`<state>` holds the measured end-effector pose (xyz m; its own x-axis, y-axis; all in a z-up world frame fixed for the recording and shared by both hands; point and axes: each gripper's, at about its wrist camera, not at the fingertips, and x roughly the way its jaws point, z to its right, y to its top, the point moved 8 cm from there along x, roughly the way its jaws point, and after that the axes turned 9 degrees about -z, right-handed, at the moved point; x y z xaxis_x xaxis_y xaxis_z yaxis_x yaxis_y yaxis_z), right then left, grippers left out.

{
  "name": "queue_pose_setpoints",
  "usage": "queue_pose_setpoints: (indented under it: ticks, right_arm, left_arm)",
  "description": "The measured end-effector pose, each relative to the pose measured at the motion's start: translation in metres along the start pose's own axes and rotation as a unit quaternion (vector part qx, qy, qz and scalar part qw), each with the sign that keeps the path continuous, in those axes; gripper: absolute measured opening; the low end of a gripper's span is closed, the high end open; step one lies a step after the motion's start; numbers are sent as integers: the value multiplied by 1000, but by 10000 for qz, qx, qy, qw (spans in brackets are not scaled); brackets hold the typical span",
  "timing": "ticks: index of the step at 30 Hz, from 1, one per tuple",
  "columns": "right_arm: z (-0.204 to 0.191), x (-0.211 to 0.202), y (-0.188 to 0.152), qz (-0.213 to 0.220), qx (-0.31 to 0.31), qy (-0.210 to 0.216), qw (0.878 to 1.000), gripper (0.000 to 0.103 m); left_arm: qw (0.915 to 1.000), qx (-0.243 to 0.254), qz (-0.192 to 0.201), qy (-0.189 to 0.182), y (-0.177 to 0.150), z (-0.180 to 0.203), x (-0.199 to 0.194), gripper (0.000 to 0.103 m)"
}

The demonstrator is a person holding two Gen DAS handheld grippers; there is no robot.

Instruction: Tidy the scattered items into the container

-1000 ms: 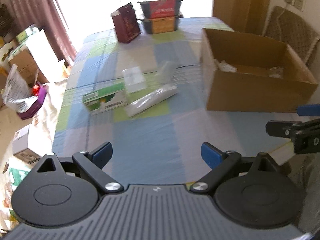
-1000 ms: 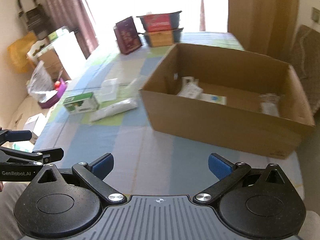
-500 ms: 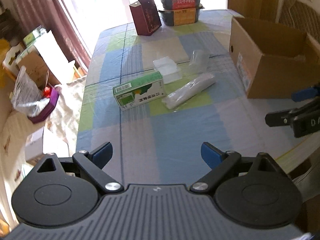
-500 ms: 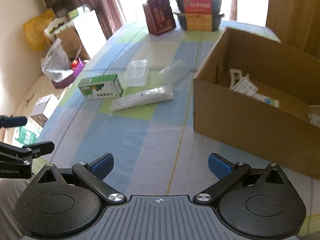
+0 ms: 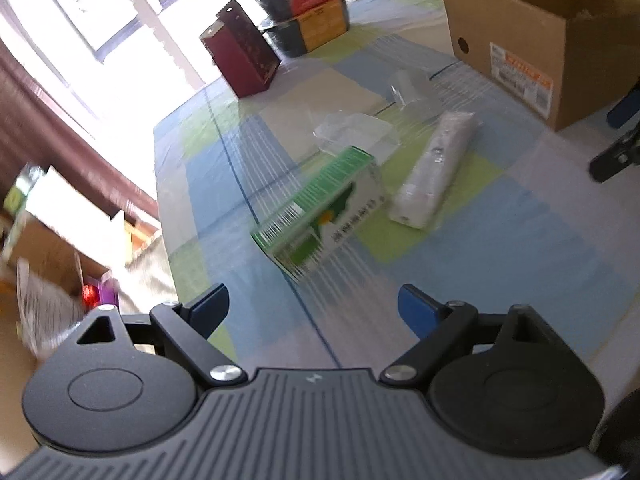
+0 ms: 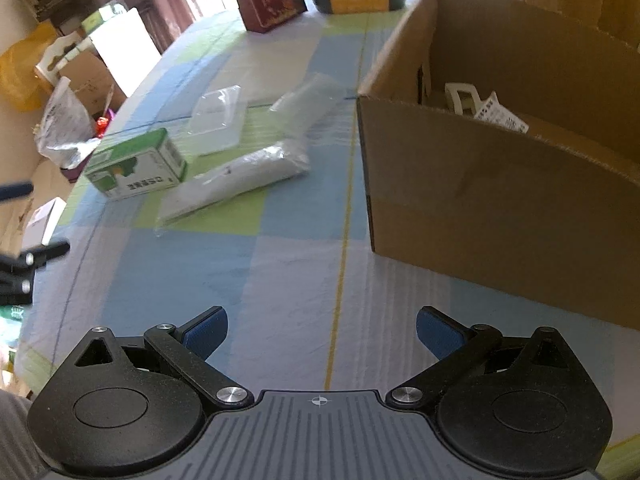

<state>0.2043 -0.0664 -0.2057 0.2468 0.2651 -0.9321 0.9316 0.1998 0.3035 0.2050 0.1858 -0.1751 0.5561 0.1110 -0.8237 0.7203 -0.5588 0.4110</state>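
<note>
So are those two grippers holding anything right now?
No. The left gripper and right gripper are both open and empty; the green box lies untouched on the table.

Left gripper (image 5: 312, 310) wide open, blue pads (image 5: 416, 310) well apart, nothing held, view tilted and blurred, pointing toward 12 o'clock. Right gripper (image 6: 322, 330) also wide open, empty, level, pointing toward 12 o'clock. Each seen in the other's view: right at 3 o'clock, left at 9 o'clock.
</note>
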Motion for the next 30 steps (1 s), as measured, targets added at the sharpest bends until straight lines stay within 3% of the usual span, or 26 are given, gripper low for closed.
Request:
queue_pose_setpoints:
  ticks: [12,16,19,21,24,30]
  right_arm:
    - [5,11,-7,-162,4,-101,9998,103]
    - [-10,10,-9,-155,-297,-27,9994,103]
    - [-29,9,-8,-118,-717,113,9973,103]
    - [-45,9,-4,-66,-1155,210,9931,103]
    - [-76,7,4,64,-2250,250,9740,103]
    - [-122,6,27,145,-4539,-101,8909,102]
  left_arm:
    - [9938,929,164,-584,40,-22,72,88]
    - [9905,1213,72,-647,33,-14,77,48]
    - [9916,1132,31,-631,20,-17,69,32]
    - [9942,792,-112,-715,13,-21,63,28]
    - [9960,191,-426,-762,-4,-25,49,25]
    - [9881,-937,-911,-813,-36,-21,26,25]
